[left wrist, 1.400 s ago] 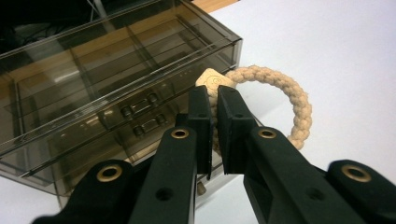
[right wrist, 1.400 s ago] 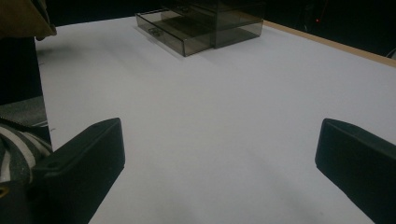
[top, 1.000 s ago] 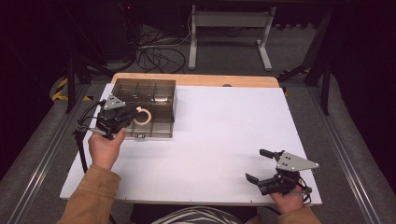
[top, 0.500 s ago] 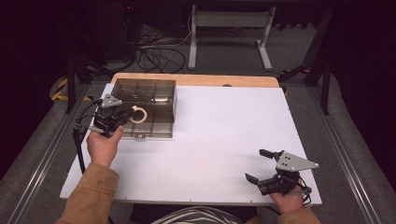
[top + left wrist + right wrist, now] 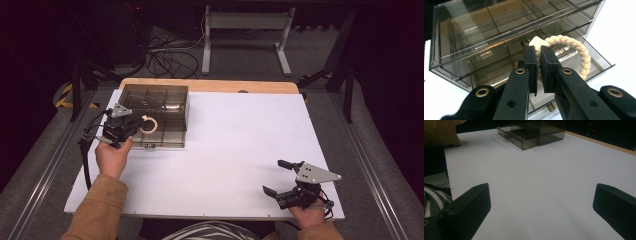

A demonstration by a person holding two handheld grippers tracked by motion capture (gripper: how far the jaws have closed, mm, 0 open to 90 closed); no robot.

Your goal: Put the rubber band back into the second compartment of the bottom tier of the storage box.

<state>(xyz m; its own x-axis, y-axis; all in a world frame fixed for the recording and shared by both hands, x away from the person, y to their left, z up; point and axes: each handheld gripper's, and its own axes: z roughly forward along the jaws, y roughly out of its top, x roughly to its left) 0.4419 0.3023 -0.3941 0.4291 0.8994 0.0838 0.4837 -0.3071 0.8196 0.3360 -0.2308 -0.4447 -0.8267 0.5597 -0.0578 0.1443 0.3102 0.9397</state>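
A smoky clear drawer box (image 5: 156, 100) stands at the table's far left, with its lower drawer (image 5: 596, 65) pulled out toward me. A cream braided rope ring (image 5: 149, 124) hangs over that drawer. My left gripper (image 5: 131, 127) is shut on the ring's near side. In the left gripper view the ring (image 5: 575, 45) curves out to the right of the pinching left gripper (image 5: 538, 51), just above the drawer floor. My right gripper (image 5: 273, 176) rests near the table's front right edge, jaws wide apart and empty. The right gripper (image 5: 542, 188) looks across the table at the box (image 5: 544, 128).
The white table top (image 5: 240, 130) stretches between the two grippers. A wooden strip (image 5: 210, 85) runs along the far edge. Cables (image 5: 170, 57) and a metal stand (image 5: 245, 30) lie on the floor beyond the table. A black cable (image 5: 87, 150) trails from the left gripper.
My left gripper has sunk a little toward the open drawer with the rope ring still in it. The right gripper has stayed where it was.
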